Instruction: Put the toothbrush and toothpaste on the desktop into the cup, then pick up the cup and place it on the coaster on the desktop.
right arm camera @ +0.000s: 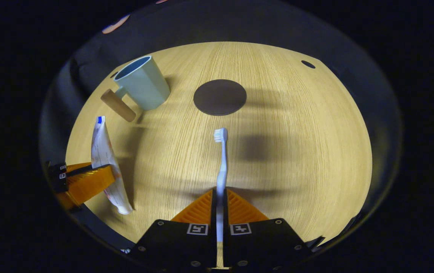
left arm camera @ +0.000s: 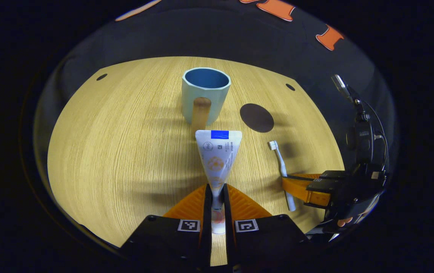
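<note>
Left gripper view: the left gripper point(left arm camera: 217, 197) is clamped on the toothpaste point(left arm camera: 217, 159), its flat end toward the cup point(left arm camera: 205, 94). Right gripper view: the right gripper point(right arm camera: 220, 197) is clamped on the toothbrush point(right arm camera: 221, 163), bristles toward the coaster point(right arm camera: 220, 97) on the tabletop point(right arm camera: 296, 151)

On the wooden desktop point(right arm camera: 296, 151) I count one toothbrush point(right arm camera: 222, 163), one toothpaste tube point(left arm camera: 217, 159), one light blue cup point(left arm camera: 205, 94) with a wooden handle, and one dark round coaster point(right arm camera: 220, 97). Two grippers are there: left gripper point(left arm camera: 217, 197) and right gripper point(right arm camera: 220, 199).
</note>
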`<state>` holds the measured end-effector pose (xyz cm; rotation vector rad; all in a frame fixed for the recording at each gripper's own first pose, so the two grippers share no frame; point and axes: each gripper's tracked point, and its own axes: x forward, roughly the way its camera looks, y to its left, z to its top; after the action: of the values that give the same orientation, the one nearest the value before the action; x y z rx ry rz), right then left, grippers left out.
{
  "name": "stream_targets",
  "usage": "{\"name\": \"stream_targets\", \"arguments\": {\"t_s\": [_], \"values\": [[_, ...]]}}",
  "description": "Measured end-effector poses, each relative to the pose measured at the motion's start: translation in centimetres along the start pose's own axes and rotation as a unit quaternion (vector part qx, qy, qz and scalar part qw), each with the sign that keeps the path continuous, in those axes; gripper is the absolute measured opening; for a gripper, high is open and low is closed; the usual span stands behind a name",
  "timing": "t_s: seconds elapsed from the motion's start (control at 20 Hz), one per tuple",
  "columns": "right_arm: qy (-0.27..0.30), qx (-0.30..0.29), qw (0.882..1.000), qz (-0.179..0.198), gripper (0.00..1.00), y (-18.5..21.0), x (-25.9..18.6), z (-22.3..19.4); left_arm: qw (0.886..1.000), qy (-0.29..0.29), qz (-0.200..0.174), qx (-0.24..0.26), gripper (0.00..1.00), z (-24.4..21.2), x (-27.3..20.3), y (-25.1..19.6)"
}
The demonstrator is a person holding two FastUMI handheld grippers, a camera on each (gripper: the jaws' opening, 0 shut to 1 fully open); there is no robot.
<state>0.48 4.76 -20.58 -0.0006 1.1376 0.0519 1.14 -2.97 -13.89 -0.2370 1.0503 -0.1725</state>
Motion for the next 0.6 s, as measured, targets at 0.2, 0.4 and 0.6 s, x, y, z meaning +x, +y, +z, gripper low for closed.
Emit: {"name": "stream_targets", "arguments": {"t_s": [0.2,0.4,0.6], "values": [[-0.053,-0.007,0.999,0.008,0.07,-0.2,-1.6,1.3,0.999,-0.047,-0.012,0.005,0.2,1.4,0.0,-0.3],[-0.116,-0.015,0.993,0.011,0.07,-0.1,-3.0,3.2,0.995,-0.094,-0.011,0.009,0.19,3.0,-0.1,-0.2],[-0.164,-0.017,0.986,0.016,0.07,-0.5,-4.7,4.4,0.99,-0.142,-0.006,0.008,0.19,4.7,0.7,0.2]]}}
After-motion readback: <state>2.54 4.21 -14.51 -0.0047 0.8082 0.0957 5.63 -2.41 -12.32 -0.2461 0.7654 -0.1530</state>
